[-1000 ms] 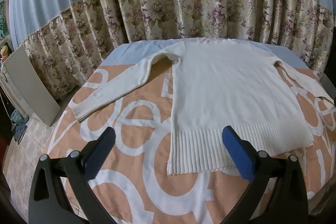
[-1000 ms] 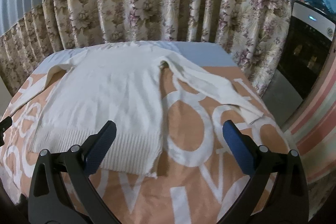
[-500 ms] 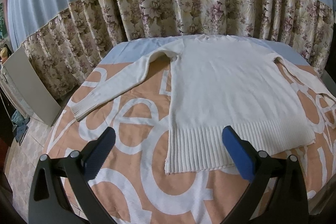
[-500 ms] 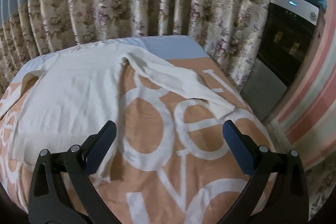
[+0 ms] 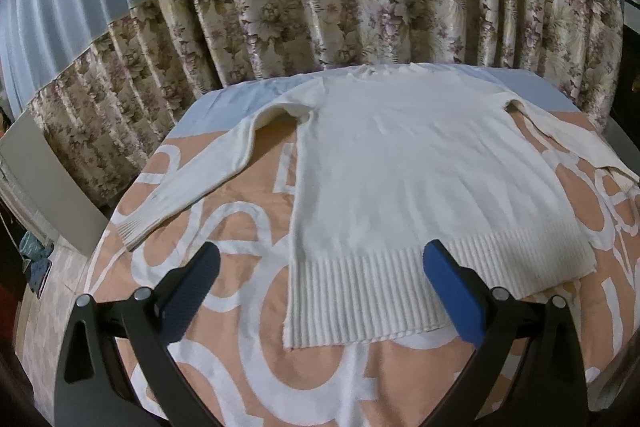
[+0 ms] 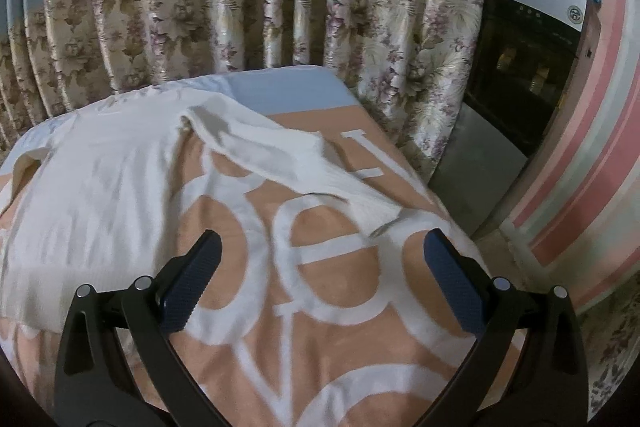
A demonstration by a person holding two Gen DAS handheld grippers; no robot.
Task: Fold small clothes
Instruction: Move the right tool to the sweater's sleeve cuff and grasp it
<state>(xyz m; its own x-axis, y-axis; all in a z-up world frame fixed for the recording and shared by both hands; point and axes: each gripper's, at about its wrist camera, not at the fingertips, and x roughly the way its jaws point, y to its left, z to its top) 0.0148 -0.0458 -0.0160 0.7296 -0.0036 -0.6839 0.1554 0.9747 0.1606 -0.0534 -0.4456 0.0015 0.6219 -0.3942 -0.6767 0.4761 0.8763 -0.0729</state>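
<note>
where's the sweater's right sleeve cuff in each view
Left wrist: the right sleeve cuff sits at the far right edge, partly cut off.
Right wrist: the cuff lies right of centre, beyond the open fingers.
Shared landmark: the floral curtain behind the bed.

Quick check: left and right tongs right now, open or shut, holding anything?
Left tongs: open, empty, above the ribbed hem of the white knitted sweater.
Right tongs: open, empty, near the sweater's right sleeve cuff.

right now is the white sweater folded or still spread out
Spread out. The sweater lies flat on the blanket, both sleeves extended sideways, ribbed hem unfolded; neither gripper touches it.
</note>
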